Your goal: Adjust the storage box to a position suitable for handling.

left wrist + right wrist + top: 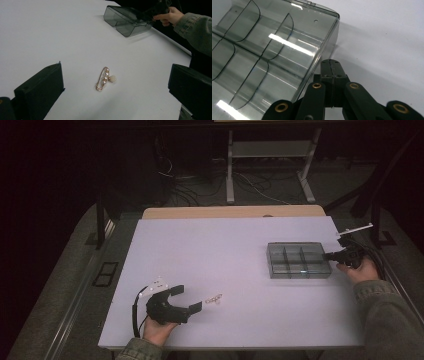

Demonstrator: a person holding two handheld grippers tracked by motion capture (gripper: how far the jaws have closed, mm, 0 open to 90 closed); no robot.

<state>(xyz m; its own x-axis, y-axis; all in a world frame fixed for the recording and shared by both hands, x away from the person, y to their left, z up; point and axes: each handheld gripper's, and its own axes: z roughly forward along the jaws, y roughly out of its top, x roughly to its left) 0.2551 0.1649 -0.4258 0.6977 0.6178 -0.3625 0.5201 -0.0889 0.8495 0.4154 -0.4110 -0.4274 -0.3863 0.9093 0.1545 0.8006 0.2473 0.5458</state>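
White table [210, 250], brooch [213, 298], divided box [298, 260]

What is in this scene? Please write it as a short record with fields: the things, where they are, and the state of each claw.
surface: white table
brooch: gold pin with pearls, lying flat on the table, untouched
brooch position: ahead of the left claw, between its open jaws
box: smoky clear compartment box, far right of the table, compartments look empty
left claw: open, low over the table
right claw: jaws shut, tip against the box's outer wall
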